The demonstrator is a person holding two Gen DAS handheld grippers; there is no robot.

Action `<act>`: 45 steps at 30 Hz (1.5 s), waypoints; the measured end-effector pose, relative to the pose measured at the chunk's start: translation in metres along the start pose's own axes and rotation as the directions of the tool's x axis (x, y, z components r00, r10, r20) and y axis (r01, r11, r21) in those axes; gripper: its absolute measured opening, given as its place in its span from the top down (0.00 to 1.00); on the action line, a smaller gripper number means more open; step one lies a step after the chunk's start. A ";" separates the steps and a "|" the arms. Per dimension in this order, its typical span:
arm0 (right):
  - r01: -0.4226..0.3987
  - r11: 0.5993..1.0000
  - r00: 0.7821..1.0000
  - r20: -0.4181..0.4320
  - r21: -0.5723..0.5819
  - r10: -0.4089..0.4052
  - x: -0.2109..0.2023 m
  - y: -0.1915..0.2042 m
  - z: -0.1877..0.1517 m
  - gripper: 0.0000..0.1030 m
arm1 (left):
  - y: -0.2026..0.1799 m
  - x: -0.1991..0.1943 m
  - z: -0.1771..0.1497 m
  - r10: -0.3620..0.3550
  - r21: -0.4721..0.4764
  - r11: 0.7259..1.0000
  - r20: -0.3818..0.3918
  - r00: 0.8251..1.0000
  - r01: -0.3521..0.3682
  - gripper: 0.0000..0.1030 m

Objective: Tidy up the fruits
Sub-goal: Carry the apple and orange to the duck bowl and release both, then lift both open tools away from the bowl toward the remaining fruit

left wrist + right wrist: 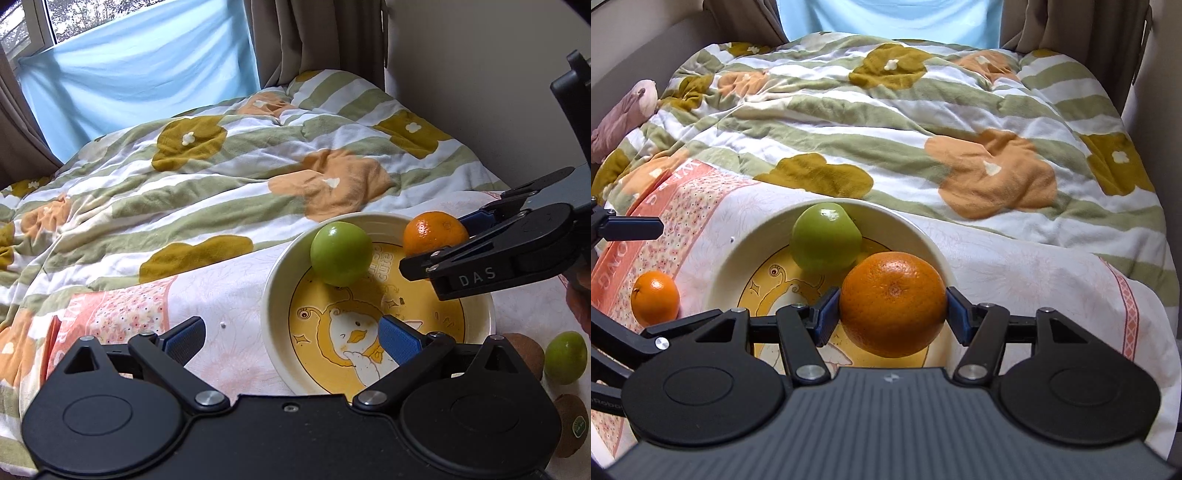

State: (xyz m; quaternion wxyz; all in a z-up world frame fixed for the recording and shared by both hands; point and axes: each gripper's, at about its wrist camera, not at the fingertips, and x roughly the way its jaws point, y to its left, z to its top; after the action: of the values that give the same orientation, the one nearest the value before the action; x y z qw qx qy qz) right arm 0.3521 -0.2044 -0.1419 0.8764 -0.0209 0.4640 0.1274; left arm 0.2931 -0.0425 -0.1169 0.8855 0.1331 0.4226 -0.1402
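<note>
orange: over the plate, beside green apple | firm, round, slick peel, likely rolls; best held across its widest middle | right hand-held gripper clamps it | left hand-held gripper spread wide, empty

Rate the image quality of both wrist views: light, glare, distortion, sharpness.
Left wrist view: soft daylight from the window, which is blown out; strong fisheye bend at the edges; green apple sharp. Right wrist view: even light, a small glare spot on the green apple, orange crisp, dark corners from the lens.
</note>
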 end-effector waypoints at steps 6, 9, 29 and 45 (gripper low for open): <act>0.020 0.995 1.000 0.003 -0.097 -0.020 0.019 0.012 0.001 0.27 | 0.003 0.001 -0.002 0.009 -0.016 1.000 -0.001 1.000 -0.009 0.01; 0.034 0.993 0.999 0.035 -0.116 -0.030 0.018 0.014 0.000 0.23 | 0.003 0.001 -0.003 0.008 -0.024 1.000 0.000 1.000 -0.008 0.01; 0.054 0.998 0.982 0.186 -0.044 -0.045 -0.077 0.011 -0.002 0.00 | 0.001 -0.066 -0.007 0.107 -0.074 0.993 0.141 0.984 -0.097 0.01; 0.084 0.996 0.956 0.282 0.014 -0.084 -0.191 0.029 -0.041 0.00 | -0.008 -0.163 -0.033 0.208 -0.155 0.972 0.241 0.948 -0.174 0.01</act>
State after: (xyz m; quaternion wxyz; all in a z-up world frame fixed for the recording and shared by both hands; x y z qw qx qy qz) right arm 0.2091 -0.2213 -0.0061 0.9383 -0.0213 0.3329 0.0913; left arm 0.1686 -0.0160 -0.0092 0.9488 0.0954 0.2982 -0.0414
